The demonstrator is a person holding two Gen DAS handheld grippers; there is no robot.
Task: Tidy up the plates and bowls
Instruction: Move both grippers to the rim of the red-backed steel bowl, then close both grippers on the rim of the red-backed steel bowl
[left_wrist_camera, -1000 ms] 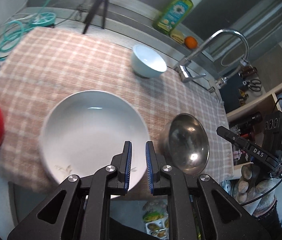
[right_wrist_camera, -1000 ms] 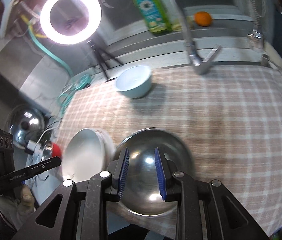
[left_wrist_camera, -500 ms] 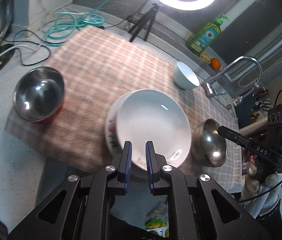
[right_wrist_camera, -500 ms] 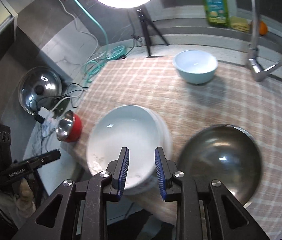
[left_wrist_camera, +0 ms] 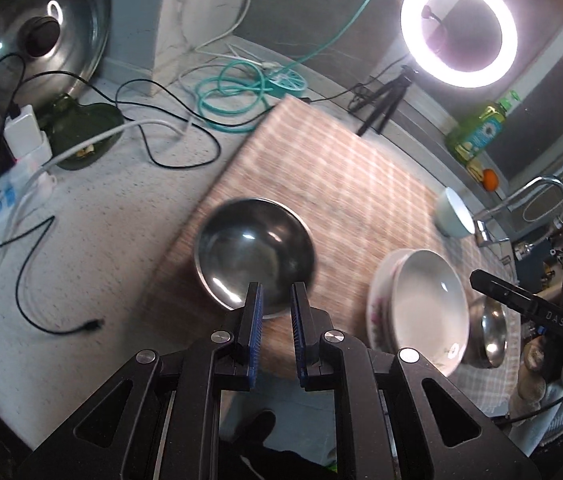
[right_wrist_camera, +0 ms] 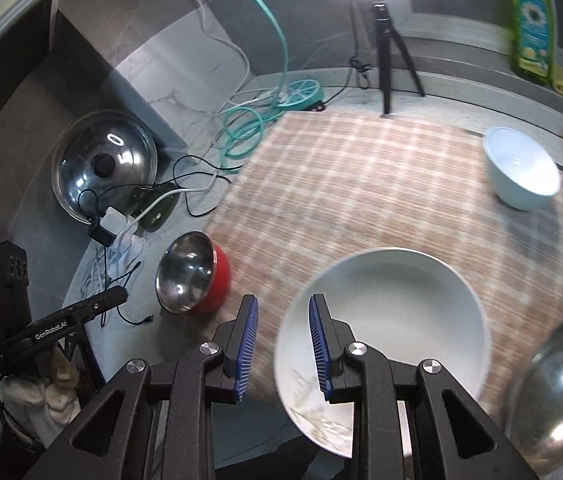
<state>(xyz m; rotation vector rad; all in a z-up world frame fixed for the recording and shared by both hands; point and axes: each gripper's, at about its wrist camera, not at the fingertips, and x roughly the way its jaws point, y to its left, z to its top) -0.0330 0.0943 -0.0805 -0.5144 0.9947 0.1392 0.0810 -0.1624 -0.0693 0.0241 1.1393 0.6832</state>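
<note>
We see a red-sided steel bowl (left_wrist_camera: 255, 258) at the checked cloth's (left_wrist_camera: 333, 184) left edge on the counter (left_wrist_camera: 93, 240), stacked white plates (right_wrist_camera: 385, 320) to its right. Left tongs (left_wrist_camera: 275, 300) w/ narrow gap, right tongs (right_wrist_camera: 283, 320) a bit wider, both holding nothing.

Both grippers swung left: left gripper (left_wrist_camera: 275, 292) now over red-sided steel bowl (left_wrist_camera: 255, 258), right gripper (right_wrist_camera: 283, 308) at white plate (right_wrist_camera: 385, 312).

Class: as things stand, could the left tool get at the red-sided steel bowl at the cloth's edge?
Probably yes. The left tool is empty and points at the red-sided steel bowl, which sits alone on the checked cloth with nothing between them; the white plates lie well aside.
</note>
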